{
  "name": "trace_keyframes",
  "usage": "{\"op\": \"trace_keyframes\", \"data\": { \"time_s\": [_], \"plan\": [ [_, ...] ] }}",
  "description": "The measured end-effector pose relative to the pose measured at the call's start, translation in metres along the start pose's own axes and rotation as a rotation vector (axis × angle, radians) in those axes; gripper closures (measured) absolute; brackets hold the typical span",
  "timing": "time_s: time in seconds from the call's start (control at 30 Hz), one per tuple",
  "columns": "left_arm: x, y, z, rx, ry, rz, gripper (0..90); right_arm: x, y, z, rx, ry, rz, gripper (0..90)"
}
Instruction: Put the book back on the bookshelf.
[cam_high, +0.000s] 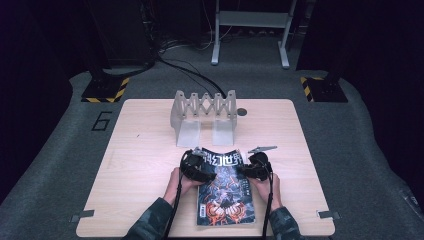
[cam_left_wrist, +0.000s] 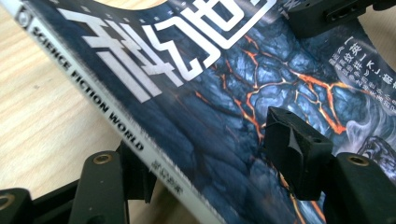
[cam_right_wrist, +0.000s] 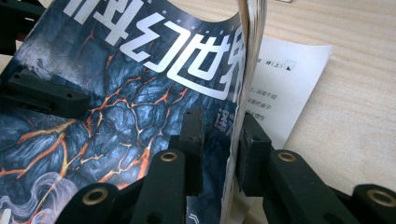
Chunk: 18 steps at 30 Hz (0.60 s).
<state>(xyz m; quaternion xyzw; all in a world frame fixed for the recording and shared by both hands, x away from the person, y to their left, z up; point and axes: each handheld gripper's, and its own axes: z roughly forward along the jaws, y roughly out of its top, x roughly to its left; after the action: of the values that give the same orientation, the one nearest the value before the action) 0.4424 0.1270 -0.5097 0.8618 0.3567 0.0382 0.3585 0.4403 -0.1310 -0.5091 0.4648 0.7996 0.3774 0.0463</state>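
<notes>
While both tools grip the dark lava-cover magazine (cam_high: 224, 187) near centre of the counter (cam_high: 145, 165), lifting begins: left tool (cam_high: 196, 167) straddles the spine half-closed, right tool (cam_high: 256, 167) pinches the cover edge. Next: raise it toward the grey accordion rack (cam_high: 202, 115).

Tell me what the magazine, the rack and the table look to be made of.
Magazine: paper with a glossy printed cover; it bends and catches glare, and a thin white page shows beside the cover.
Rack: probably pale grey plastic, matte, with accordion-like crossed slats; metal can't be ruled out.
Table: light wood or wood-look laminate; visible grain, smooth finish.
</notes>
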Motion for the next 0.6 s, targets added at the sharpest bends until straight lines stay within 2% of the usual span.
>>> {"op": "trace_keyframes", "data": {
  "time_s": [0.07, 0.23, 0.27, 0.3, 0.47, 0.53, 0.6],
  "plan": [
    [-0.0006, 0.0007, 0.0006, 0.0, 0.007, 0.004, 39.6, -0.0002, 0.0001, 0.0001, 0.0, 0.0, -0.001, 75.3],
    [0.0004, -0.0001, 0.0003, -0.008, -0.013, -0.006, 44.9, -0.0009, -0.0004, 0.0002, -0.005, 0.005, 0.004, 75.3],
    [0.0001, -0.0007, 0.0, -0.02, -0.026, -0.02, 44.9, -0.0009, -0.0005, 0.0002, -0.006, 0.005, 0.005, 75.3],
    [0.0003, -0.0006, -0.0007, -0.023, -0.031, -0.016, 50.1, -0.0007, -0.0008, 0.0001, -0.006, 0.008, 0.012, 75.3],
    [-0.0015, -0.0002, -0.0029, -0.035, -0.029, 0.007, 55.6, -0.0008, -0.0009, -0.0002, -0.004, 0.011, 0.022, 75.1],
    [-0.0029, -0.001, -0.0032, -0.046, -0.035, -0.012, 57.5, -0.0016, -0.001, -0.0002, -0.007, 0.013, 0.022, 74.8],
    [-0.0023, -0.0019, -0.0046, -0.063, -0.039, -0.006, 59.6, -0.0027, -0.0013, 0.0003, -0.017, 0.017, 0.019, 74.5]
  ]
}}
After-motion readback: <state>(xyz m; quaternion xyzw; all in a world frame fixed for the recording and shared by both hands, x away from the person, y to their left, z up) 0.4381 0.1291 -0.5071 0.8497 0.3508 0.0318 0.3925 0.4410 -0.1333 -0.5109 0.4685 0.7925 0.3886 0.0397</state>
